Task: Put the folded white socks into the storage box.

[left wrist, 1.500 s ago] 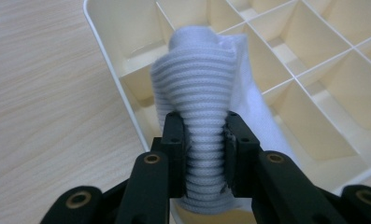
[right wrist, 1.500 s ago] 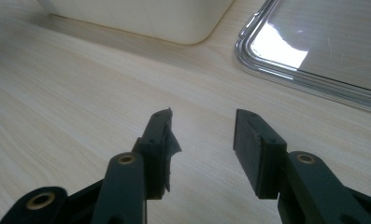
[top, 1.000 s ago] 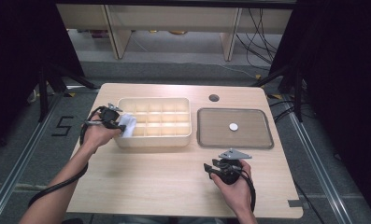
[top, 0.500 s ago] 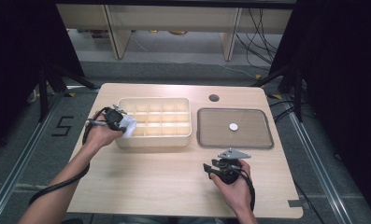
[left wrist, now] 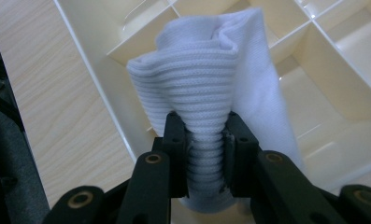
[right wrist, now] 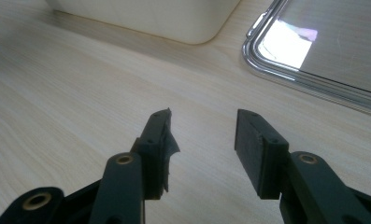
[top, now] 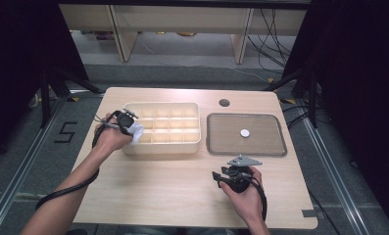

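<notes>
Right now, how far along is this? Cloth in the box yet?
Done: the left gripper is shut on the white cloth. In hand: the cloth hangs over the left compartments of the divided box, not released. Left: dropping it in. The right gripper rests open above the table; a white disc sits on the tray.

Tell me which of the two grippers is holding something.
The left gripper, at the left end of the divided cream bin: its jaws pinch a white ribbed cloth. The right gripper hangs open and empty over bare table.
</notes>
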The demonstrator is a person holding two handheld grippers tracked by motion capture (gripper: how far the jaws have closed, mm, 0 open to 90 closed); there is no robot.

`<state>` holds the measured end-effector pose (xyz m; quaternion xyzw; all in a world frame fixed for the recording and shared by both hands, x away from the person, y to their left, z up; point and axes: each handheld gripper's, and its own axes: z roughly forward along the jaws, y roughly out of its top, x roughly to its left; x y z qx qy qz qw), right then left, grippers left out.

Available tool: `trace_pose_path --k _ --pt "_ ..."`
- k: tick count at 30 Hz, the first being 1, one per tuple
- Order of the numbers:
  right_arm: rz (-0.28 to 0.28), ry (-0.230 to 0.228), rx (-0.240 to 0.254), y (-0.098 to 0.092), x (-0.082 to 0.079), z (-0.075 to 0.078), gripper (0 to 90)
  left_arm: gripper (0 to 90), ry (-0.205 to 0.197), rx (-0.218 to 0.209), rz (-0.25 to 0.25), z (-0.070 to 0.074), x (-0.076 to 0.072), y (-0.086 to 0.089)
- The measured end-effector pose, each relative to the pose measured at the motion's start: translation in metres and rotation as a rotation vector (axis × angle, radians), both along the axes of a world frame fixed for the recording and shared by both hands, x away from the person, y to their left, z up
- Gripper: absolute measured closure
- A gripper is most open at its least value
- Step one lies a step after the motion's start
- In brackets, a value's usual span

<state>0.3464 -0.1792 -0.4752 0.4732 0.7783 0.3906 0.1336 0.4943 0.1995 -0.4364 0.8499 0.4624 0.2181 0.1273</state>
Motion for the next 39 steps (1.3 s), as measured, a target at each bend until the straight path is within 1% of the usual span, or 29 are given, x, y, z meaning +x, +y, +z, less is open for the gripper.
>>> trace_pose_path --k 1,2,3,4,8,10,11,12,13,16,18,19,20,21,22,25,26,27,28,29,30,32,33,34,35,36,37,38,39 --pt "0.011 0.0 0.016 0.0 0.001 -0.001 56.4 73.9 0.019 0.01 0.001 0.001 0.001 0.0" --pt "0.012 -0.001 0.015 0.0 0.001 0.0 56.4 73.8 0.012 -0.001 0.0 0.0 0.002 0.0" --pt "0.004 0.003 -0.002 0.0 0.0 0.001 56.4 73.9 0.039 0.019 -0.002 0.002 0.003 -0.001" --pt "0.01 0.0 0.01 0.0 0.0 0.0 56.4 73.9 0.032 0.021 -0.014 0.001 0.004 -0.001" --pt "0.002 -0.004 -0.001 0.0 -0.001 0.002 56.4 74.0 0.058 0.029 -0.008 0.002 0.005 -0.002" --pt "-0.007 0.011 0.014 0.001 -0.002 0.003 56.4 74.2 0.066 0.018 -0.003 0.001 0.006 -0.001" --pt "0.006 -0.002 0.006 -0.001 0.0 0.002 56.5 74.3 0.075 0.007 0.003 0.0 0.007 0.0" --pt "-0.004 0.011 0.011 0.0 -0.001 0.002 56.4 74.4 0.087 0.005 -0.001 0.0 0.008 0.002" --pt "0.002 0.0 -0.002 -0.001 -0.001 0.002 56.5 74.5 0.108 0.007 -0.003 0.001 0.009 0.003" --pt "0.005 0.0 -0.003 -0.001 0.0 0.002 56.4 74.7 0.135 -0.022 0.004 0.001 0.011 0.006" --pt "0.009 0.001 0.001 0.0 0.0 0.001 56.3 74.8 0.15 -0.03 0.01 0.001 0.012 0.007" --pt "0.01 0.003 0.002 0.0 0.0 0.001 56.3 74.8 0.156 -0.036 0.015 0.0 0.011 0.007" --pt "0.007 0.008 -0.001 0.0 -0.001 0.002 56.3 74.9 0.159 -0.034 0.007 0.0 0.012 0.008" --pt "0.012 -0.001 -0.005 -0.001 -0.001 0.001 56.2 74.9 0.161 -0.032 -0.001 0.0 0.012 0.009" --pt "0.009 0.002 -0.002 -0.001 -0.001 0.001 56.2 75.0 0.167 -0.036 0.002 -0.001 0.011 0.01" --pt "0.012 0.003 -0.003 -0.001 0.0 0.0 56.1 75.1 0.179 -0.022 -0.008 -0.005 0.011 0.01" --pt "0.01 0.0 -0.002 0.0 0.0 0.0 56.1 75.1 0.174 -0.03 0.003 -0.006 0.01 0.01" --pt "0.007 0.008 -0.004 0.0 -0.001 0.001 56.1 75.1 0.189 -0.019 0.001 -0.006 0.011 0.01" --pt "0.014 0.001 -0.007 0.0 -0.001 0.0 56.1 75.1 0.189 -0.021 0.003 -0.006 0.011 0.01" --pt "0.012 0.004 -0.007 0.0 -0.001 0.0 56.1 75.1 0.19 -0.034 0.019 -0.007 0.01 0.009" --pt "0.014 0.015 0.001 0.001 -0.001 0.0 56.0 75.2 0.19 -0.035 0.019 -0.007 0.011 0.008" --pt "0.02 0.007 -0.001 0.001 0.0 -0.001 56.1 75.2 0.195 0.0 -0.007 -0.005 0.013 0.009" --pt "0.02 0.007 -0.006 0.001 -0.001 0.0 56.1 75.2 0.196 0.0 -0.01 -0.007 0.013 0.008" --pt "0.021 0.007 -0.007 0.001 0.0 -0.001 56.0 75.2 0.198 -0.011 0.017 -0.008 0.012 0.006" --pt "0.016 0.01 -0.01 0.001 -0.001 -0.001 56.0 75.2 0.202 -0.01 0.01 -0.009 0.012 0.006" --pt "0.023 0.006 -0.02 0.0 0.0 -0.002 55.9 75.2 0.205 -0.006 0.017 -0.011 0.012 0.006" --pt "0.022 0.005 -0.016 0.0 -0.001 -0.002 55.8 75.2 0.21 -0.003 0.01 -0.012 0.013 0.007" --pt "0.013 0.024 -0.005 0.001 -0.002 -0.001 55.8 75.2 0.202 -0.025 0.02 -0.014 0.012 0.008" --pt "0.014 0.023 0.004 0.001 -0.002 -0.002 55.8 75.2 0.213 -0.026 0.022 -0.014 0.012 0.008"
